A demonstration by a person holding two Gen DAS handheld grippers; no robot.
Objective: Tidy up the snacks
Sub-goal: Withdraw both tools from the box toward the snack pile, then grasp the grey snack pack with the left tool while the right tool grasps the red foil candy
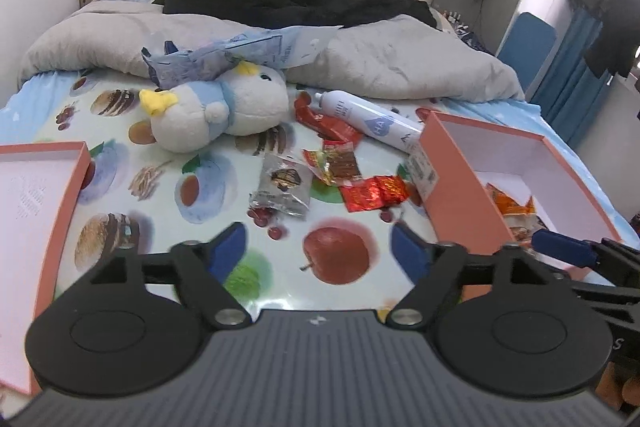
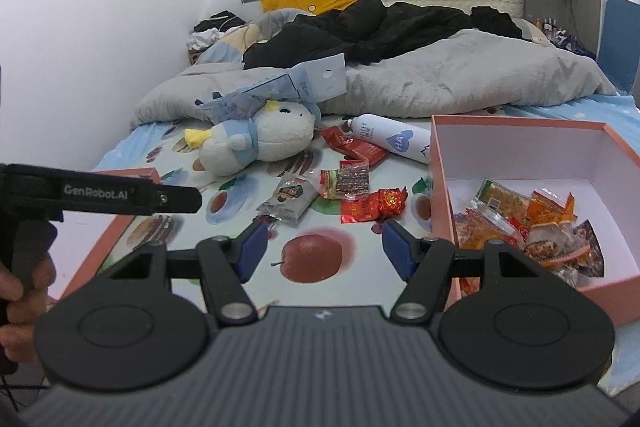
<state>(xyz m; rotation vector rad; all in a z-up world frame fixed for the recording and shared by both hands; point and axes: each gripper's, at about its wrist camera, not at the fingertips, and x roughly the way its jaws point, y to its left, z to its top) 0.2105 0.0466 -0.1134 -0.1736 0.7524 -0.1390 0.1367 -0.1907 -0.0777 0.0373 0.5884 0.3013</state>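
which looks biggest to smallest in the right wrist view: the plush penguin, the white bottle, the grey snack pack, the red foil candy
1. plush penguin
2. white bottle
3. grey snack pack
4. red foil candy

The pack and candy lie nearer the camera, so their true sizes may be smaller than they look.

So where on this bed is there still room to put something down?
The sheet is bare around the printed apple, between the box lid and the pink box. The box's far half is bare. It is crowded beyond, from the silver packet to the white bottle.
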